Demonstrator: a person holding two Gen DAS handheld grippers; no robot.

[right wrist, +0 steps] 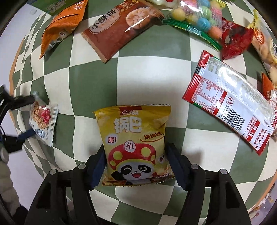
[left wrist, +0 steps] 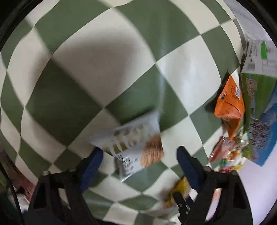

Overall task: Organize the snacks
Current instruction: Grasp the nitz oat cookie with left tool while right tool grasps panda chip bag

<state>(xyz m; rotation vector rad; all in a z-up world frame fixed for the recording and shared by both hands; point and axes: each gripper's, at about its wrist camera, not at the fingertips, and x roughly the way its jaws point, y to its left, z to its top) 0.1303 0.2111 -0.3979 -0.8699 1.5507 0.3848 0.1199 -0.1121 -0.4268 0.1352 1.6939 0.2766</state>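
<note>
The right gripper [right wrist: 136,164] pinched a yellow snack bag [right wrist: 134,145] on the checkered counter [right wrist: 147,76]; the left gripper [left wrist: 138,155] (fingers apart) straddled a white packet [left wrist: 133,143].

Counted: one yellow panda-printed crisp packet [right wrist: 135,143], one small white oat-bar wrapper [right wrist: 43,121], one orange pouch [right wrist: 60,26], one brown pastry packet [right wrist: 121,29], one clear bag of coloured sweets [right wrist: 195,15], one long red-and-white sachet [right wrist: 228,100], one small red packet [right wrist: 235,41].

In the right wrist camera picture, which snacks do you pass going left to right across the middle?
Small white oat bar packet → yellow panda snack bag → long red and white packet.
</note>
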